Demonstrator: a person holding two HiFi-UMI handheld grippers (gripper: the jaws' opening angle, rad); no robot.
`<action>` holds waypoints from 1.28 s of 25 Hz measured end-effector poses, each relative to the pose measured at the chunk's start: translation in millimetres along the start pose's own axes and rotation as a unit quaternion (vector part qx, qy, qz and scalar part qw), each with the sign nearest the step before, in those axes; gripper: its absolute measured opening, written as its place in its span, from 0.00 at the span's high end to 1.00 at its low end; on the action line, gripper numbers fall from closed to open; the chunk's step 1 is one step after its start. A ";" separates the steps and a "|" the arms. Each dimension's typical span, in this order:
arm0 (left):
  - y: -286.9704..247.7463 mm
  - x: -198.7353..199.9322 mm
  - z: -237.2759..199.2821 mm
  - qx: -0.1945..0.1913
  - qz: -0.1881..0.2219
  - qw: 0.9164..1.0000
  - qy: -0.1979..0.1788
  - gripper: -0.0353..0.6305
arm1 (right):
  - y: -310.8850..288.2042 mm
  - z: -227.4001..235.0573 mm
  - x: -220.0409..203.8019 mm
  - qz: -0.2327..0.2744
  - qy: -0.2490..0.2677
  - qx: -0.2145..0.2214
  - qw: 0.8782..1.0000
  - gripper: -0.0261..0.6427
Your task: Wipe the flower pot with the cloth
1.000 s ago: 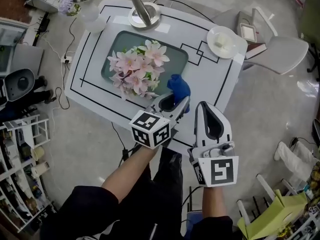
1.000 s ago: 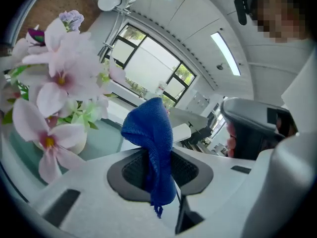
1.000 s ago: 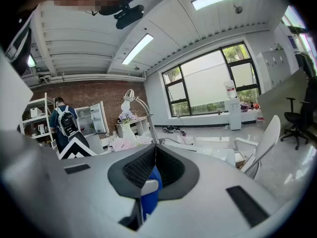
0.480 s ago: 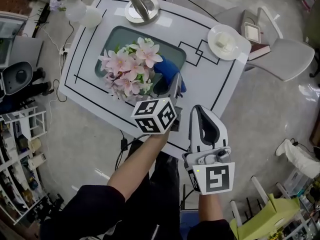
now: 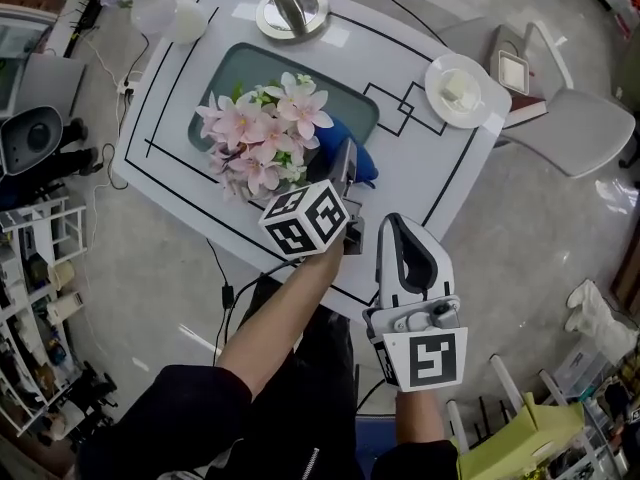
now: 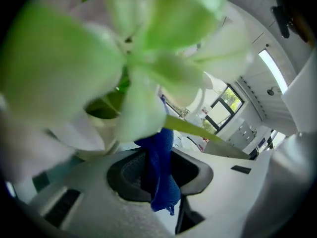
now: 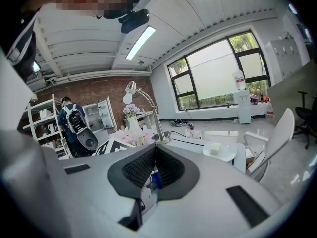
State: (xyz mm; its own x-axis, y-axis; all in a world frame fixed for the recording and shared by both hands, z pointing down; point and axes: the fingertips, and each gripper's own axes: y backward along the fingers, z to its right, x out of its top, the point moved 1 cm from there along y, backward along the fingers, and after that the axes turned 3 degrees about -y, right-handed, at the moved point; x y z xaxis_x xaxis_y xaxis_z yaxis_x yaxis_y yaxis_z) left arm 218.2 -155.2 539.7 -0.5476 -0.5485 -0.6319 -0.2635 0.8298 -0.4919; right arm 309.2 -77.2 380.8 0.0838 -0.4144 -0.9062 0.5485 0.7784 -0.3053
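The head view looks steeply down on the white surface [image 5: 425, 168], which lies in the frame's upper half. The left gripper view sits right beneath the flowers [image 6: 99, 58], tilted up, and shares them and the blue cloth [image 6: 158, 172] with the head view. The right gripper view looks level across the surface, catching those flowers at mid-left.

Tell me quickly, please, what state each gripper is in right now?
Left gripper: closed on the blue cloth.
Right gripper: closed, holding nothing.

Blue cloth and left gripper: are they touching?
Touching. The left gripper view shows the left gripper clamping the blue cloth between its jaws.
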 end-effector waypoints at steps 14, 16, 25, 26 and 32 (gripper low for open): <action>32.9 -15.8 -21.8 0.015 -0.007 1.000 -0.001 0.78 | -5.0 -9.5 -3.0 -0.012 0.006 0.008 1.000 0.95; 40.9 -18.8 -23.4 0.014 -0.009 1.000 0.000 0.78 | -4.9 -14.8 -0.4 -0.009 0.007 0.012 1.000 0.95; 77.5 -38.4 -24.8 -0.013 -0.032 0.999 -0.009 0.78 | -1.1 -40.4 8.3 0.018 0.001 0.033 0.999 0.95; 81.7 -41.4 -22.6 -0.019 -0.035 0.999 -0.012 0.78 | 0.5 -42.3 7.4 0.016 0.003 0.032 0.999 0.95; 104.3 -48.4 3.5 -0.069 -0.040 0.996 -0.040 0.78 | 12.9 -52.4 9.3 0.028 0.004 0.029 0.999 0.95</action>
State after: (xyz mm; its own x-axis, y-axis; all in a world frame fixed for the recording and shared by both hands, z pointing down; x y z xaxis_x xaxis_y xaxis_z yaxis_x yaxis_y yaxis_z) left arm 220.0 -42.5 516.9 -0.4566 -0.6157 -0.6422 -0.4141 0.7860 -0.4592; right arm 273.5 -46.3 353.1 0.1087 -0.3670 -0.9239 0.5898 0.7719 -0.2372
